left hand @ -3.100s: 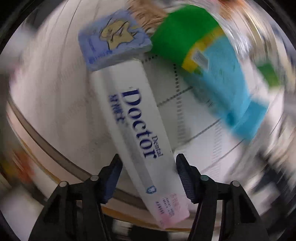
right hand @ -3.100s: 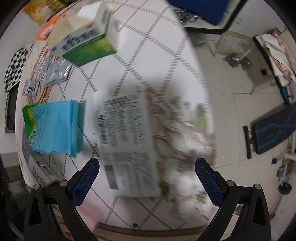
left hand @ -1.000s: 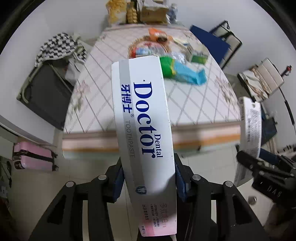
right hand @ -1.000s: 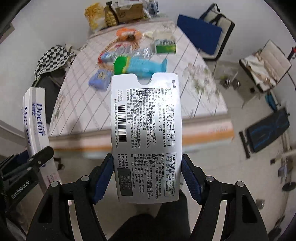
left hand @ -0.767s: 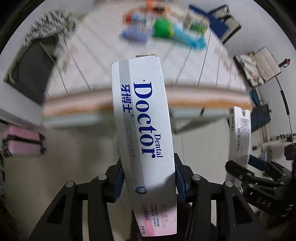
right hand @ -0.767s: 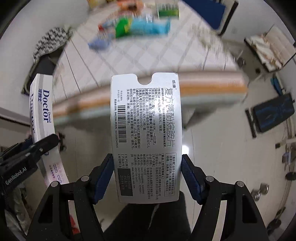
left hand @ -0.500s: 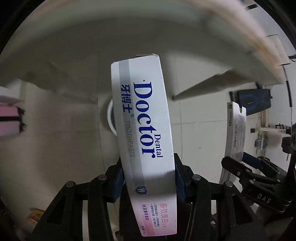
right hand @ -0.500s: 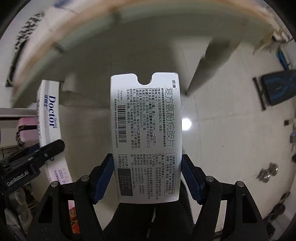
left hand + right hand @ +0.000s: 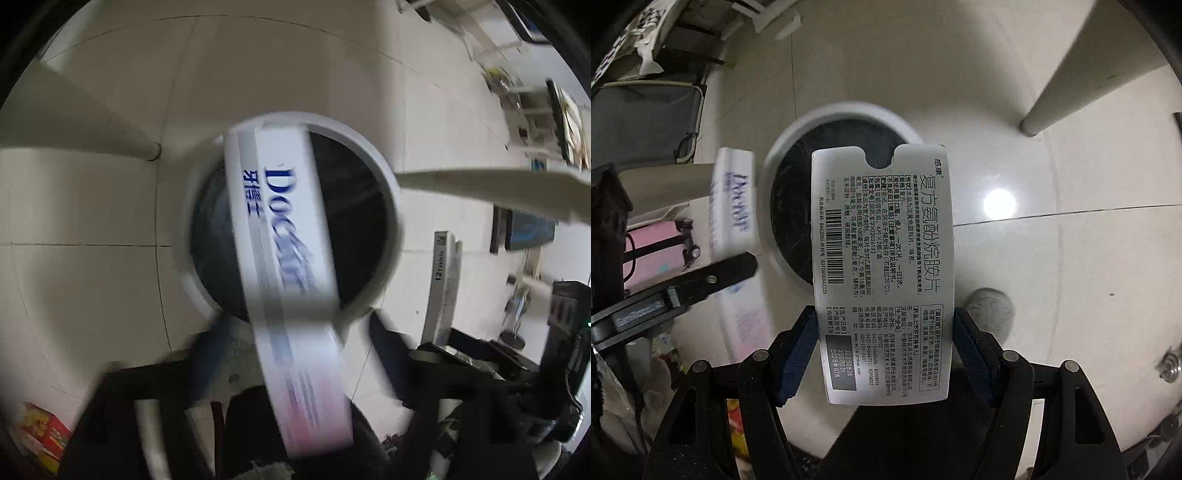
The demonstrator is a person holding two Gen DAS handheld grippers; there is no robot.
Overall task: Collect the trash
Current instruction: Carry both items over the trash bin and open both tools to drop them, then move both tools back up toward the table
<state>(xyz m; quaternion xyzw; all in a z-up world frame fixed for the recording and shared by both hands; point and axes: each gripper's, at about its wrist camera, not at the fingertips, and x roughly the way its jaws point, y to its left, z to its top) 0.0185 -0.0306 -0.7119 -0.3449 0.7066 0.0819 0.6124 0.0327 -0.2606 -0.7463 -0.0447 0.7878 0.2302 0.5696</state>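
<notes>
The white "Doctor" toothpaste box (image 9: pixel 288 236) hangs blurred over the white round bin (image 9: pixel 391 206) with its black liner. My left gripper (image 9: pixel 295 350) is opening its jaws. The box is still between them, with gaps on both sides and no pad pressing it. In the right wrist view the toothpaste box (image 9: pixel 735 206) is left of the bin (image 9: pixel 846 114). My right gripper (image 9: pixel 884 347) is shut on a silver-white medicine box (image 9: pixel 882 258), held upright above the bin's mouth. That medicine box (image 9: pixel 445 288) also shows at the right of the left wrist view.
Pale table legs (image 9: pixel 92 122) (image 9: pixel 1067 74) stand on the tiled floor around the bin. A pink suitcase (image 9: pixel 653 251) and a dark bag are at the left. A red packet (image 9: pixel 40 432) lies on the floor, and a grey round thing (image 9: pixel 990 310) sits right of the bin.
Both grippers have sunk from above the table to below its edge, now pointing down at the bin. The left jaws have spread and the toothpaste box has come loose and tilted.
</notes>
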